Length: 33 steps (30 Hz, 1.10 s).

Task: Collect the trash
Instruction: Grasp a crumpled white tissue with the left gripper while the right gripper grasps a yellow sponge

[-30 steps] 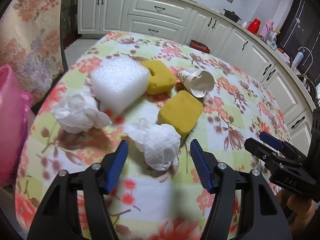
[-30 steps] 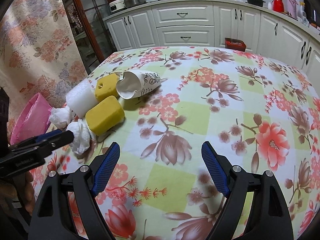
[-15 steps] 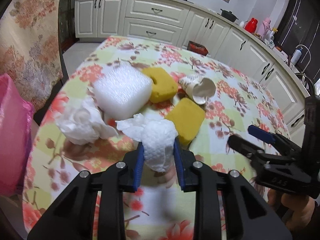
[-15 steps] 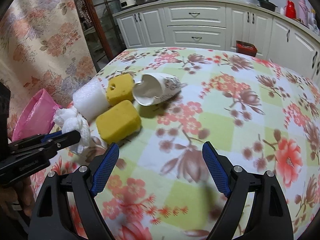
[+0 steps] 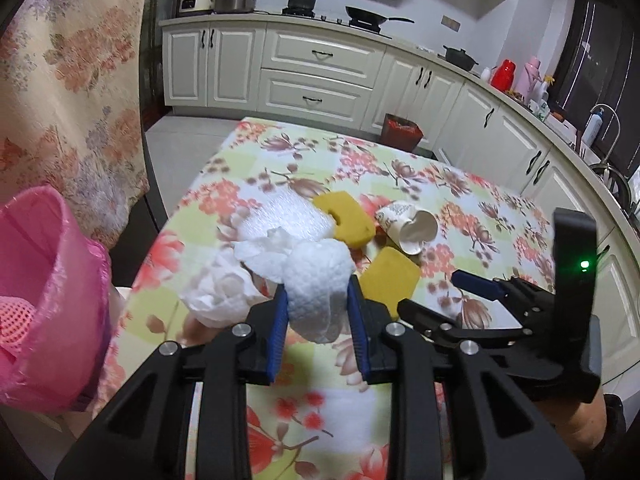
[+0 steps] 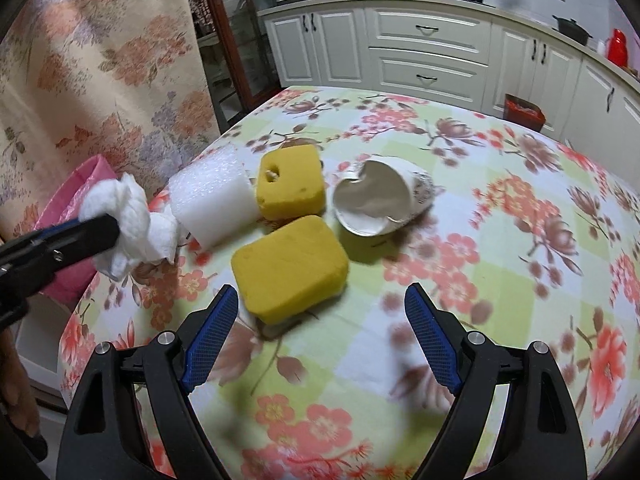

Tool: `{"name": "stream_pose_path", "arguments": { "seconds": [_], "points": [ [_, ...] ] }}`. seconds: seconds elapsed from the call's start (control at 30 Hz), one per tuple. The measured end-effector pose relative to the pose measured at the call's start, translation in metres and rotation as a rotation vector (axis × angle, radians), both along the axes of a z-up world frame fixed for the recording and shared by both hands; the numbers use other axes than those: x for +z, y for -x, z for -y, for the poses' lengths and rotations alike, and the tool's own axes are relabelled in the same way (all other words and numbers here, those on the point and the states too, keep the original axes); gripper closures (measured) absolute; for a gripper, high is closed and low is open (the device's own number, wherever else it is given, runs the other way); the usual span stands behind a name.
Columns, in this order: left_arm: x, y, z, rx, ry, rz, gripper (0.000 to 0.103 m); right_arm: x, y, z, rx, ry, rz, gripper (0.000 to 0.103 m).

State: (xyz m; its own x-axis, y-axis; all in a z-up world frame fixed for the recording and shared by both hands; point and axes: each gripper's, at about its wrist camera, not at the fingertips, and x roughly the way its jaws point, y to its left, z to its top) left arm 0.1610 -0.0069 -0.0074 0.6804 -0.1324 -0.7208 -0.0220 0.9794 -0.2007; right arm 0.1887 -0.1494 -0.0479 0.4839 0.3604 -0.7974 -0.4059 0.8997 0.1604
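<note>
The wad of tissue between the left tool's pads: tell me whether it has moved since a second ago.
Yes. The tissue wad, clamped in the left tool, has lifted off the tablecloth and now hangs above it, overlapping the white foam block.

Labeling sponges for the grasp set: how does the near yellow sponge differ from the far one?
The near yellow sponge has a smooth, unbroken top; the far yellow sponge has a hole in its top. The near one sits between the open jaws of the right gripper; the far one lies beyond it, touching the white foam block. The near one looks larger, perhaps only from closeness. Both are yellow, blocky and lie flat on the floral tablecloth.
</note>
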Motion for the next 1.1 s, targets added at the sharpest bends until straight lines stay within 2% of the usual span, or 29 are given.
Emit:
{"name": "stream_pose_path", "arguments": {
  "seconds": [0.47, 0.5, 0.57, 0.63, 0.8, 1.1],
  "points": [
    [0.01, 0.006, -0.034, 0.069, 0.005, 0.023, 0.076, -0.011, -0.018, -0.031, 0.061, 0.04, -0.011, 0.023],
    [0.01, 0.007, -0.035, 0.071, 0.005, 0.024, 0.076, -0.011, -0.018, -0.032, 0.062, 0.041, -0.012, 0.024],
    [0.011, 0.008, -0.038, 0.075, 0.005, 0.026, 0.076, -0.012, -0.018, -0.034, 0.066, 0.046, -0.017, 0.034],
    [0.012, 0.009, -0.039, 0.077, 0.005, 0.028, 0.076, -0.012, -0.017, -0.034, 0.067, 0.046, -0.017, 0.035],
    [0.014, 0.013, -0.041, 0.081, 0.008, 0.033, 0.076, -0.004, -0.012, -0.032, 0.061, 0.04, -0.001, 0.038],
    [0.027, 0.031, -0.046, 0.098, 0.005, 0.067, 0.076, 0.03, 0.009, -0.028, 0.048, 0.013, 0.058, 0.038]
  ]
}}
